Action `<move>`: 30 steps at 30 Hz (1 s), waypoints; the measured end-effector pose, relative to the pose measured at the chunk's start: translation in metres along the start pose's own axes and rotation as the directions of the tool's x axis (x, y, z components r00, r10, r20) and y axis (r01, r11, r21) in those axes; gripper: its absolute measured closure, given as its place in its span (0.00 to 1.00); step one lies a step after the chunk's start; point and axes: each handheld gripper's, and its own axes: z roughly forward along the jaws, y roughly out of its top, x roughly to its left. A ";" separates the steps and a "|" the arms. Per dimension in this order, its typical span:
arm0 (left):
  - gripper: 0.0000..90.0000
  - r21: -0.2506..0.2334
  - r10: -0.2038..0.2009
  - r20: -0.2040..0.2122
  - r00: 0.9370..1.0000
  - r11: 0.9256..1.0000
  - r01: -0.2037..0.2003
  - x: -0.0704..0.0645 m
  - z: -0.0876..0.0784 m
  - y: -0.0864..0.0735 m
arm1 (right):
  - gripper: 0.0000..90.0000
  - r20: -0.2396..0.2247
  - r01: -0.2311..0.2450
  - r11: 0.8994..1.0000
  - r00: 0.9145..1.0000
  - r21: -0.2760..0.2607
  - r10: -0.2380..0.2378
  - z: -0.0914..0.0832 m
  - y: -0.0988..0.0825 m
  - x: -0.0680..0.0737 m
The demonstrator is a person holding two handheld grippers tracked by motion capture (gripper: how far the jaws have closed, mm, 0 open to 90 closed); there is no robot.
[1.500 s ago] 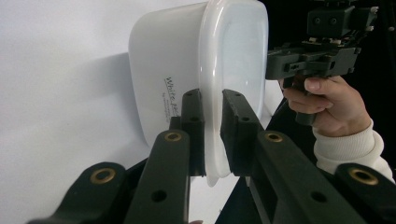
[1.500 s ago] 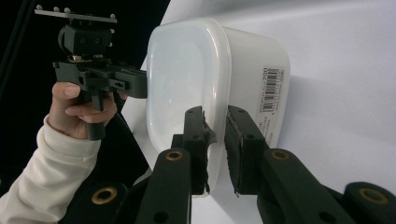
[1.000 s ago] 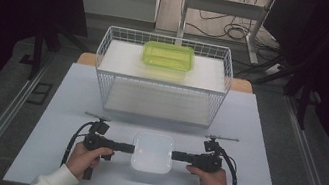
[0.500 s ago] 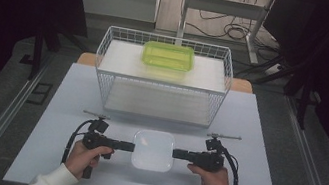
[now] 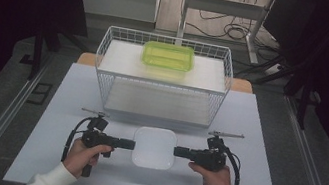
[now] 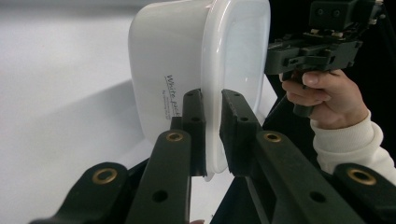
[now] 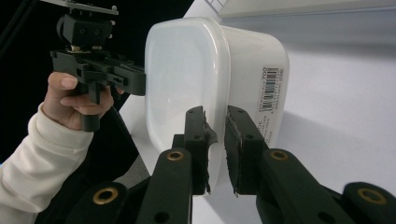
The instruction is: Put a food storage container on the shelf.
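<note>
The left tool [image 5: 129, 144] is clenched on the left rim of the white tub [image 5: 155, 146], its jaws pinching the lip from either side in the left gripper view. The right tool [image 5: 179, 151] grips the tub's right rim the same way. The tub [image 6: 187, 70] has its lid on and sits between the two tools at the near middle of the bench [image 5: 46, 118]. A hand [image 5: 82, 156] holds each tool from the near edge. Farther off on the bench stands a wire basket [image 5: 106, 62], and a green tub [image 5: 168, 55] rests in its far part.
</note>
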 end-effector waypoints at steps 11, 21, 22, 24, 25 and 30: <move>0.90 -0.002 0.018 0.002 1.000 1.000 -0.018 -0.004 -0.002 0.003 | 0.88 0.004 0.029 0.999 1.000 -0.015 -0.029 -0.003 0.003 0.004; 0.90 0.000 0.036 0.005 0.999 0.999 -0.036 -0.008 -0.004 0.009 | 0.88 0.004 0.040 0.999 0.999 -0.027 -0.040 -0.007 0.007 0.008; 0.90 -0.003 0.038 0.006 0.999 0.999 -0.038 -0.008 -0.005 0.009 | 0.88 0.005 0.043 0.999 0.999 -0.029 -0.042 -0.008 0.007 0.008; 0.90 -0.005 0.041 0.007 0.999 0.999 -0.040 -0.009 -0.006 0.011 | 0.88 0.006 0.043 0.999 0.999 -0.030 -0.042 -0.008 0.008 0.009; 0.90 -0.006 0.044 0.007 0.999 0.999 -0.044 -0.010 -0.006 0.012 | 0.88 0.007 0.049 0.998 0.999 -0.034 -0.049 -0.009 0.009 0.010; 0.90 -0.013 0.051 0.005 0.999 0.999 -0.051 -0.015 -0.007 0.016 | 0.88 0.009 0.062 0.997 0.998 -0.046 -0.062 -0.011 0.012 0.013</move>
